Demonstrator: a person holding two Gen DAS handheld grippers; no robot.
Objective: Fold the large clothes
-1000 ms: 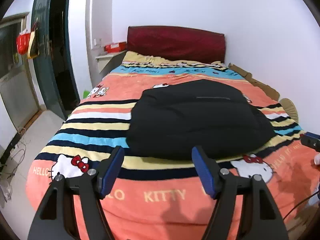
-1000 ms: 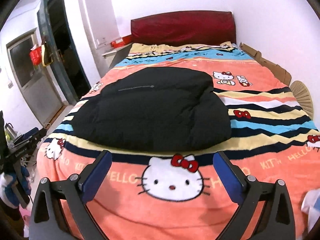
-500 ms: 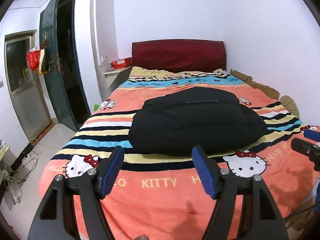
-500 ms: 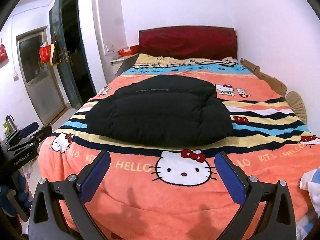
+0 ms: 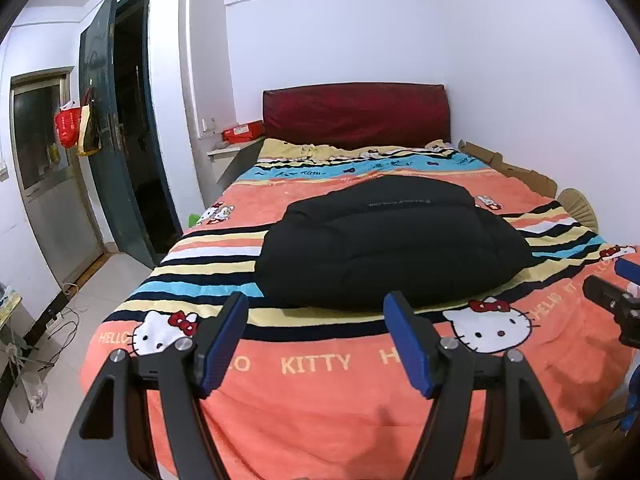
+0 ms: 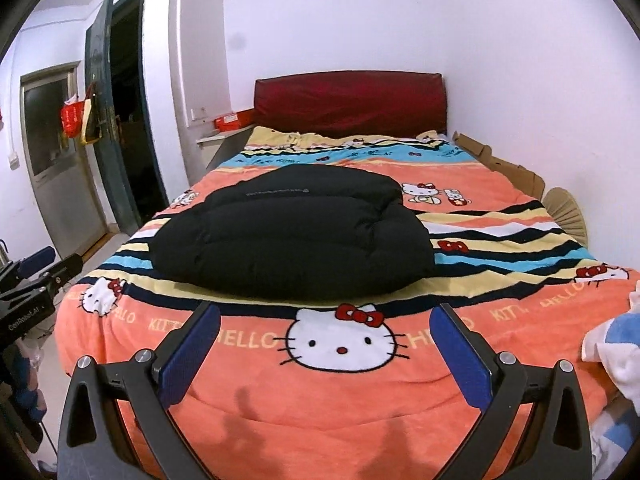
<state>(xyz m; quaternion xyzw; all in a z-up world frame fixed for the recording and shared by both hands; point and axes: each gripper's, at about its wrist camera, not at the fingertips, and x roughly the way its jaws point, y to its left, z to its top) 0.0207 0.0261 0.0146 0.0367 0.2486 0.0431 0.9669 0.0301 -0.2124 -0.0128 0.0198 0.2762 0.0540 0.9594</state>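
We face a bed (image 5: 320, 392) covered by an orange cartoon-cat blanket (image 6: 344, 396), its dark red headboard (image 5: 356, 114) at the far edge. A folded black padded jacket (image 5: 384, 248) lies across the middle, nearer the foot edge. We hold both grippers tilted downward over the foot edge, well short of the jacket: our left gripper (image 5: 316, 340) and right gripper (image 6: 326, 354) stand released, nothing between the blue pads.

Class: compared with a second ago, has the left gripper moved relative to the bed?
Yes. The left gripper has backed away from the bed: the black jacket looks smaller and the headboard sits lower in view.
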